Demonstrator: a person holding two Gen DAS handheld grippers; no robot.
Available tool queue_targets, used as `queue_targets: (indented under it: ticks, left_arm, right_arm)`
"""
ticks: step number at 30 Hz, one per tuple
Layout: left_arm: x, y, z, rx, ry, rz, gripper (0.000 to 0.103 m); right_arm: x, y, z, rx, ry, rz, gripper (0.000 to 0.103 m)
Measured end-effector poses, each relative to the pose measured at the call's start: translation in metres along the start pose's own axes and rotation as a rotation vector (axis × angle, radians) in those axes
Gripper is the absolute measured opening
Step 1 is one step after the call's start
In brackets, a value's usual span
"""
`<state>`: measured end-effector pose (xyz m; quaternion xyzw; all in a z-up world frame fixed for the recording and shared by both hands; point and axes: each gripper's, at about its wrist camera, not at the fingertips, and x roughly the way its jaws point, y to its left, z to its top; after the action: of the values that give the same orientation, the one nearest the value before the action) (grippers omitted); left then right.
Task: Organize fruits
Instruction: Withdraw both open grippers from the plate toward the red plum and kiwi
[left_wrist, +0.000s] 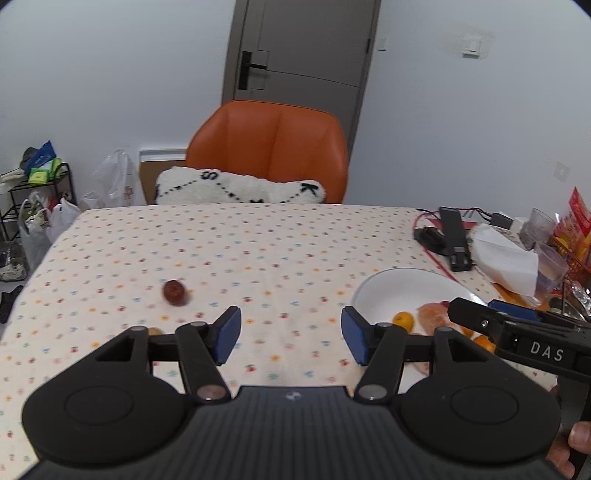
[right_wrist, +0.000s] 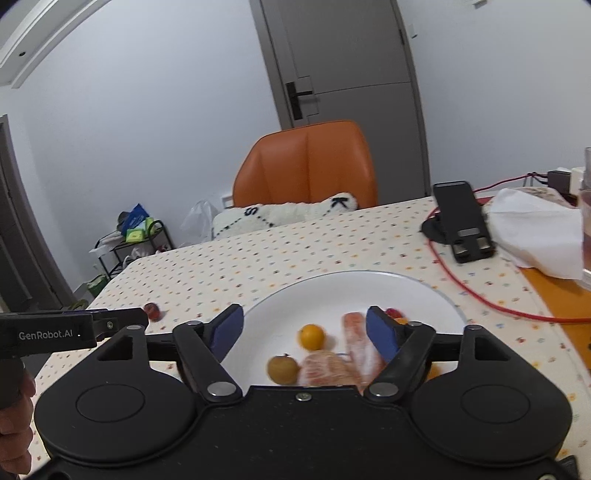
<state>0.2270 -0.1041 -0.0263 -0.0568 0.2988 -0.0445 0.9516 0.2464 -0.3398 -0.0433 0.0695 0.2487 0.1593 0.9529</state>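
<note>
A white plate (right_wrist: 332, 288) on the dotted tablecloth holds a small orange fruit (right_wrist: 312, 336), a brown round fruit (right_wrist: 282, 369), peeled citrus segments (right_wrist: 325, 369), a pink peeled piece (right_wrist: 355, 332) and a red fruit (right_wrist: 394, 314). My right gripper (right_wrist: 304, 334) hovers open over the plate with nothing between its fingers. A dark red fruit (left_wrist: 174, 291) lies alone on the cloth, left of the plate (left_wrist: 402, 291). My left gripper (left_wrist: 291, 334) stands open above bare cloth, right of and nearer than that fruit. A small yellowish fruit (left_wrist: 155, 331) peeks out behind its left finger.
An orange chair (left_wrist: 271, 147) with a white cushion (left_wrist: 240, 188) stands at the table's far side. At the right lie a black phone stand (right_wrist: 461, 218), a red cable (right_wrist: 465, 284), white tissue (right_wrist: 535, 232) and clear cups (left_wrist: 543, 229). A rack (left_wrist: 40, 184) and bags stand on the floor left.
</note>
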Motion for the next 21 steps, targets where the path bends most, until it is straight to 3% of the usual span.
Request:
queue_targets:
  ticks: [6, 21]
  left_arm:
    - [-0.009, 0.027, -0.004, -0.024, -0.006, 0.042, 0.075]
    - [-0.01, 0.079, -0.012, -0.101, 0.018, 0.077, 0.076]
  right_arm:
    - [0.008, 0.021, -0.003, -0.011, 0.02, 0.049, 0.089]
    - [0.03, 0.06, -0.01, -0.046, 0.091, 0.145, 0.097]
